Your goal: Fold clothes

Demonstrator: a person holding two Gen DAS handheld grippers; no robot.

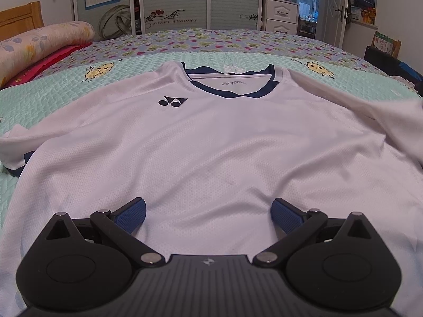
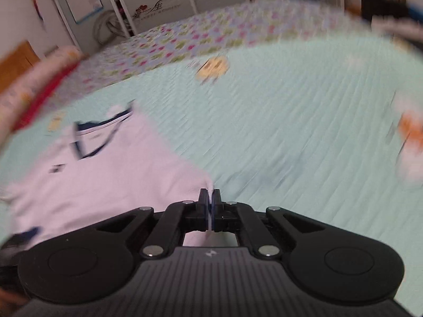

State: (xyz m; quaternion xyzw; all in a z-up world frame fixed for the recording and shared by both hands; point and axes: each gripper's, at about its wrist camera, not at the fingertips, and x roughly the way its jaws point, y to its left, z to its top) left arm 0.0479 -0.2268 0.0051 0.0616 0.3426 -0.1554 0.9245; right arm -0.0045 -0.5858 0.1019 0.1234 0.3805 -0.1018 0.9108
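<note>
A white sports shirt (image 1: 211, 142) with a navy collar and a small black logo lies face up on the bed, collar away from me. My left gripper (image 1: 208, 215) hovers low over the shirt's lower middle, open, with its blue pads (image 1: 132, 215) wide apart and nothing between them. In the blurred right wrist view the same white shirt (image 2: 105, 169) spreads to the left. My right gripper (image 2: 210, 198) is shut on a corner of the shirt's white fabric, which is pinched between its fingers.
The mint quilted bedspread (image 2: 290, 121) stretches to the right of the shirt. A rolled floral quilt (image 1: 45, 42) lies at the bed's left end. Wardrobe doors (image 1: 171, 2) and a white drawer unit (image 1: 281, 17) stand behind the bed. Some white and orange cloth (image 2: 409, 137) lies at the right edge.
</note>
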